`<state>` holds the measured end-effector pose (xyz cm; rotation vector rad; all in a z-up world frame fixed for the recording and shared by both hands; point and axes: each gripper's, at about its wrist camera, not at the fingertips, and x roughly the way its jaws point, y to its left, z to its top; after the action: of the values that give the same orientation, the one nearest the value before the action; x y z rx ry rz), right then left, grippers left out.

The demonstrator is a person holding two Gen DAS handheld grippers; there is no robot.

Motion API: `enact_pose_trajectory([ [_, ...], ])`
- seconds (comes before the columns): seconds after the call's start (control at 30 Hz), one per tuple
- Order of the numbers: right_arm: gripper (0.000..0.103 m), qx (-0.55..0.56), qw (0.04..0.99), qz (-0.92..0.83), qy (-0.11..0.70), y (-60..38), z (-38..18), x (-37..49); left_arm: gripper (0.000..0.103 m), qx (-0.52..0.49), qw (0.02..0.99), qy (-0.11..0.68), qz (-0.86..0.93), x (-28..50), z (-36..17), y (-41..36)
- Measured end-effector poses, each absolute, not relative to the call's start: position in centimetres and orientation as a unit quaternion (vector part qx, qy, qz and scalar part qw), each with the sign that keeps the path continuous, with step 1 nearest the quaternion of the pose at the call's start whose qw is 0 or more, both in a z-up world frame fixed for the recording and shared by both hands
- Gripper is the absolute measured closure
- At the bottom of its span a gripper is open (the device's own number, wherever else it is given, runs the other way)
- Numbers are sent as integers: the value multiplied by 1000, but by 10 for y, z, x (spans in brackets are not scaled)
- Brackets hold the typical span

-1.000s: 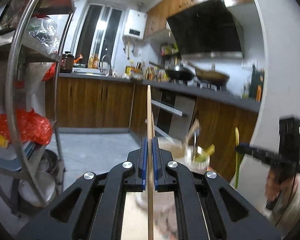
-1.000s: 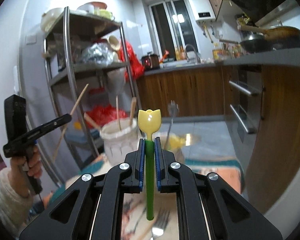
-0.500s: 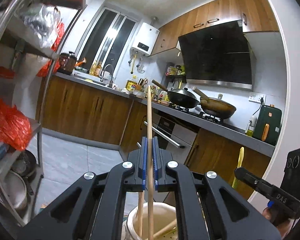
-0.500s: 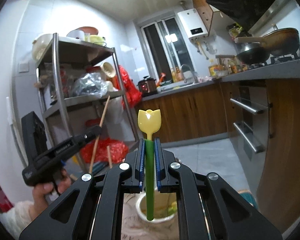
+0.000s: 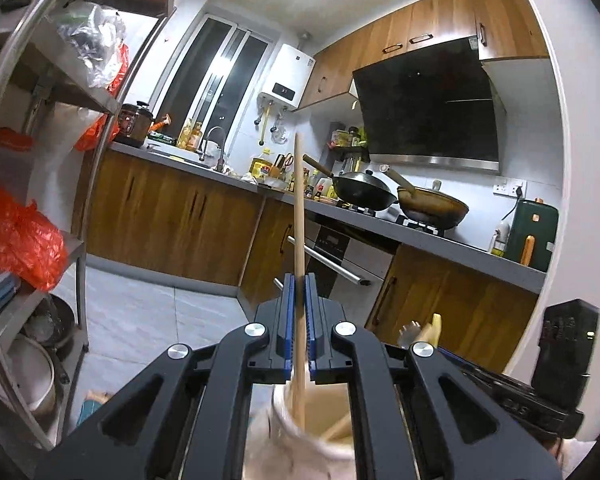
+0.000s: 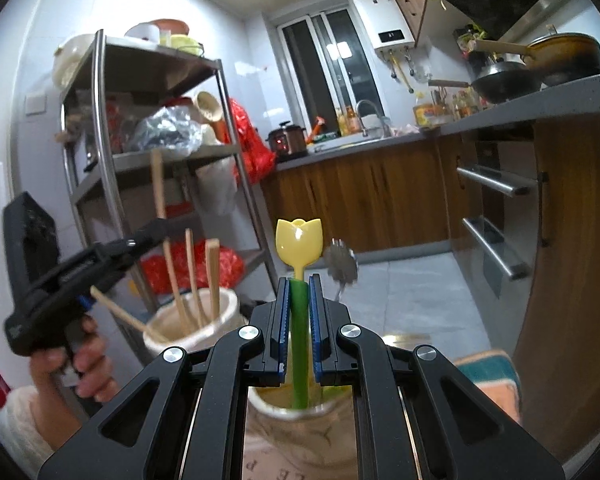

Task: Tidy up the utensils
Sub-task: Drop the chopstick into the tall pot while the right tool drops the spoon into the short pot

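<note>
Both tools have come down since the earlier frames, so that each utensil now stands with its lower end inside a holder rather than above it.

Largest in view, the steel shelf rack (image 6: 100, 168) fills the left of the right wrist view, and the kitchen worktop (image 5: 420, 236) with its pans crosses the left wrist view. Nearer stand two pale holders: the left holder (image 6: 224, 312), which already contains several wooden sticks, and the right holder (image 6: 300, 432), directly beneath the right tool.

The left tool (image 5: 299, 320) is closed on a wooden chopstick (image 5: 299, 208), held upright with its lower end dipping into the left holder (image 5: 320, 432). The right tool (image 6: 299, 320) is closed on a green-handled utensil (image 6: 299, 312) with a yellow tulip-shaped top, its lower end inside the right holder's mouth.

Step in hand, by judgement: depositing each utensil in its holder. The next move calls for parting the jaws of each tool so the utensils drop, then lifting straight up without catching the rims.

Only the right wrist view shows the left tool (image 6: 140, 240) from outside, the hand (image 6: 76, 364) holding it, and a metal fork (image 6: 342, 268) rising behind the right tool. Only the left wrist view shows the inside of the left holder.
</note>
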<state>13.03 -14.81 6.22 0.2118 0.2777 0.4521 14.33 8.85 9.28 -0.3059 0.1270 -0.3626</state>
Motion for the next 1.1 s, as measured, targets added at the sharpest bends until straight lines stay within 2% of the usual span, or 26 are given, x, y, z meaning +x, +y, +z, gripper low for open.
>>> enact_pose_trajectory([
  [0.37, 92, 98, 957, 222, 161, -147, 43, 127, 98, -122, 975, 86, -165, 126, 79, 84],
  [0.6, 80, 107, 957, 226, 147, -151, 48, 121, 95, -112, 977, 84, -161, 119, 79, 83],
  [0.63, 79, 109, 957, 226, 146, -152, 49, 121, 92, -112, 977, 86, -160, 118, 78, 82],
  [0.67, 78, 112, 957, 224, 145, -153, 50, 119, 82, -112, 977, 87, -158, 117, 77, 82],
  [0.77, 76, 118, 958, 220, 143, -157, 55, 116, 70, -108, 979, 82, -150, 110, 76, 83],
  [0.8, 71, 117, 959, 217, 143, -158, 56, 113, 68, -108, 980, 80, -148, 107, 76, 84],
  [0.83, 67, 116, 959, 215, 143, -159, 57, 111, 60, -109, 980, 79, -145, 105, 76, 85],
  [0.87, 57, 118, 960, 213, 141, -160, 59, 108, 50, -113, 981, 76, -138, 102, 76, 87],
  [0.9, 51, 121, 960, 210, 139, -163, 59, 104, 46, -118, 981, 73, -136, 99, 75, 89],
  [0.97, 32, 129, 960, 210, 135, -167, 61, 96, 43, -129, 980, 71, -132, 93, 75, 94],
  [1.0, 26, 133, 959, 210, 134, -170, 62, 94, 41, -131, 980, 70, -129, 90, 75, 96],
  [1.1, 18, 143, 958, 212, 133, -177, 62, 84, 24, -129, 983, 62, -116, 78, 75, 98],
])
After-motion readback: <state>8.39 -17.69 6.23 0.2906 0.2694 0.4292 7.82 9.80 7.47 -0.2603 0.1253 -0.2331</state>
